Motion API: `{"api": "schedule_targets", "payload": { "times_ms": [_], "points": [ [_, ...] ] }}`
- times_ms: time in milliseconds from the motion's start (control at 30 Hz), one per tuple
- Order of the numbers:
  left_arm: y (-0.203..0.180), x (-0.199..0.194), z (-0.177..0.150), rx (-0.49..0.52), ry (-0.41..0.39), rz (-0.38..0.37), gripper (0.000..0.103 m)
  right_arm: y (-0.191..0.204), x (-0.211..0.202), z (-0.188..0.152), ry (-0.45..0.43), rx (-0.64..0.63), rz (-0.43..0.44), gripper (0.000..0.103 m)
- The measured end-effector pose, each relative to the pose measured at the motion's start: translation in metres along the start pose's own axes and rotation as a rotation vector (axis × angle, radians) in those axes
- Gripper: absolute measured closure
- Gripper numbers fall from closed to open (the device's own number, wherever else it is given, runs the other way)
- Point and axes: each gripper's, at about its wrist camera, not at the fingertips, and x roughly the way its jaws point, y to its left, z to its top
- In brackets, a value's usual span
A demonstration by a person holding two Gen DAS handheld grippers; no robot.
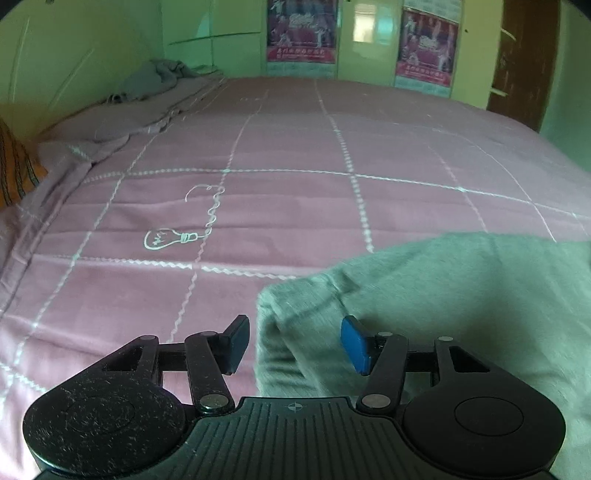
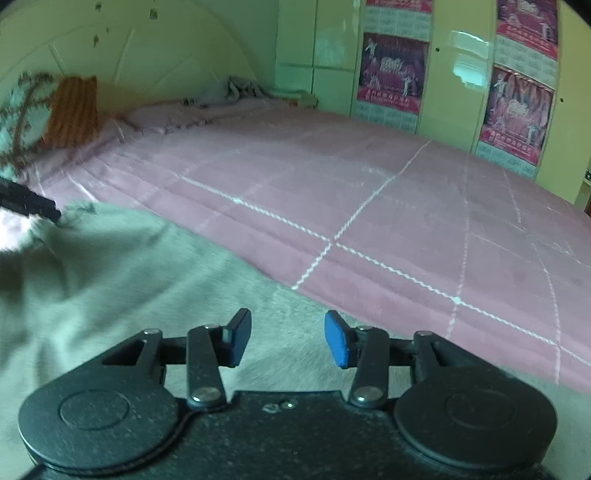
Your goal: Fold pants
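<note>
The grey pants [image 1: 461, 295] lie on the pink bedcover [image 1: 295, 206] at the lower right of the left wrist view. One rounded corner of them reaches between the fingers of my left gripper [image 1: 295, 343]. Its jaws stand apart, and the left pad [image 1: 238, 341] is clear of the cloth. In the right wrist view the pants [image 2: 110, 277] fill the lower left. My right gripper [image 2: 286, 339] hovers over their edge with its jaws apart and nothing pinched between the pads.
The bedcover [image 2: 406, 221] has white grid lines and a light-bulb drawing [image 1: 170, 238]. A crumpled grey cloth [image 1: 155, 79] lies at the far corner, and an orange striped pillow [image 2: 74, 107] leans on the headboard. Wardrobe doors with posters [image 1: 301, 31] stand behind. A black bar [image 2: 29, 203] pokes in at the left.
</note>
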Motion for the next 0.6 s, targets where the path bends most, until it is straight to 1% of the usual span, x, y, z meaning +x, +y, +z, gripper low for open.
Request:
{"api": "schedule_targets", "payload": {
  "times_ms": [67, 100, 133, 167, 200, 233, 267, 300, 333, 367, 400, 433, 467, 533, 567, 600],
  "points": [
    [0.009, 0.014, -0.001, -0.038, 0.037, -0.030, 0.044, -0.002, 0.017, 0.001, 0.020, -0.040, 0.000, 0.056],
    [0.013, 0.020, -0.001, -0.059, 0.028, -0.040, 0.039, -0.002, 0.026, 0.000, 0.029, -0.064, 0.003, 0.056],
    [0.017, 0.022, -0.002, -0.079, 0.019, -0.052, 0.036, -0.002, 0.035, 0.002, 0.038, -0.089, 0.002, 0.056],
    [0.022, 0.027, -0.003, -0.105, 0.019, -0.085, 0.034, -0.002, 0.043, 0.003, 0.043, -0.119, -0.007, 0.056],
    [0.025, 0.030, -0.003, -0.109, 0.016, -0.103, 0.033, -0.002, 0.047, 0.002, 0.043, -0.145, -0.008, 0.054],
    [0.024, 0.032, -0.002, -0.092, 0.013, -0.113, 0.032, -0.004, 0.053, 0.002, 0.047, -0.168, 0.001, 0.053],
    [0.024, 0.034, -0.001, -0.081, 0.017, -0.120, 0.032, -0.004, 0.057, 0.001, 0.058, -0.191, 0.000, 0.049],
    [0.023, 0.037, 0.001, -0.068, 0.022, -0.125, 0.032, -0.005, 0.062, 0.000, 0.071, -0.207, 0.007, 0.047],
    [0.021, 0.040, 0.004, -0.060, 0.031, -0.128, 0.035, -0.009, 0.065, 0.001, 0.078, -0.193, 0.027, 0.046],
    [0.021, 0.042, 0.006, -0.054, 0.041, -0.141, 0.043, -0.014, 0.067, 0.002, 0.087, -0.169, 0.050, 0.047],
    [0.020, 0.045, 0.009, -0.054, 0.049, -0.162, 0.054, -0.018, 0.070, 0.004, 0.099, -0.150, 0.066, 0.047],
    [0.015, 0.047, 0.012, -0.045, 0.057, -0.150, 0.067, -0.022, 0.072, 0.005, 0.116, -0.134, 0.084, 0.048],
    [0.010, 0.048, 0.014, -0.032, 0.063, -0.165, 0.074, -0.024, 0.072, 0.006, 0.124, -0.128, 0.099, 0.052],
    [0.003, 0.046, 0.016, -0.017, 0.069, -0.152, 0.082, -0.025, 0.071, 0.006, 0.137, -0.119, 0.115, 0.073],
    [0.001, 0.041, 0.017, -0.016, 0.060, -0.144, 0.083, -0.024, 0.070, 0.006, 0.138, -0.113, 0.102, 0.091],
    [0.002, 0.033, 0.017, -0.017, 0.040, -0.144, 0.084, -0.023, 0.068, 0.007, 0.144, -0.116, 0.086, 0.096]
  ]
}}
